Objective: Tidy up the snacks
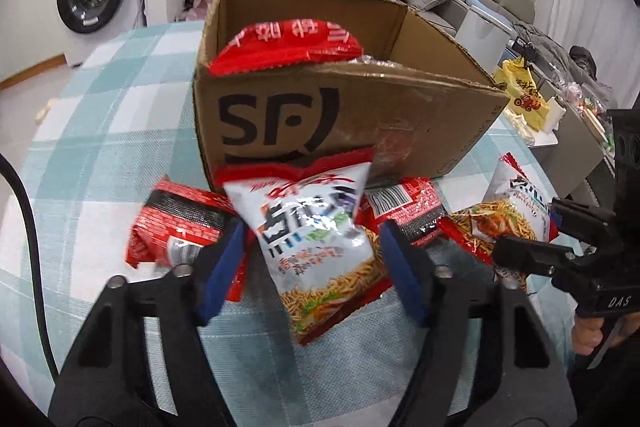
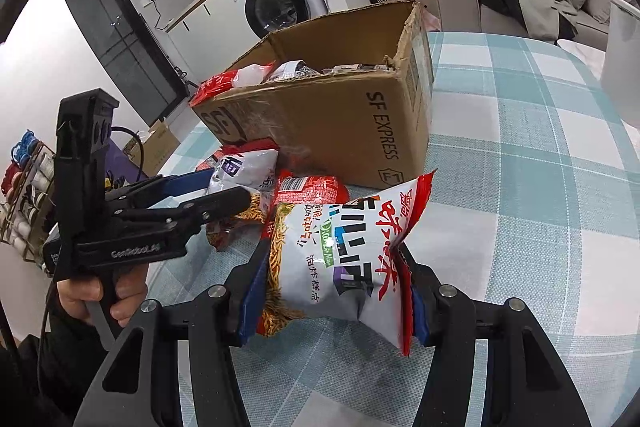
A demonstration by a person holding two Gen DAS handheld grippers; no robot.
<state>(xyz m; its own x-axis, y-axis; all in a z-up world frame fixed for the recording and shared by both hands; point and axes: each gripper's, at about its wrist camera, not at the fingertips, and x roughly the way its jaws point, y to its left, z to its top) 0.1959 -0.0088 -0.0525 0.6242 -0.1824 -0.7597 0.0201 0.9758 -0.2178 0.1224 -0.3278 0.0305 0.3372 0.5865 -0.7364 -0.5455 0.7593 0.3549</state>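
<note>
While both packets are hanging in front of the cardboard box (image 1: pixel 344 123), I am noting the risk: slick foil is bulging, so either bag may be slipping free, or catching the box's torn near rim. My left claw (image 1: pixel 312 247) is sitting partly closed, its blue pads pinching a white noodle-snack bag (image 1: pixel 316 239). My right claw (image 2: pixel 332 291) is likewise gripping a second white bag (image 2: pixel 340 259) beside the box. Red packets (image 1: pixel 176 227) are lying against its front.
</note>
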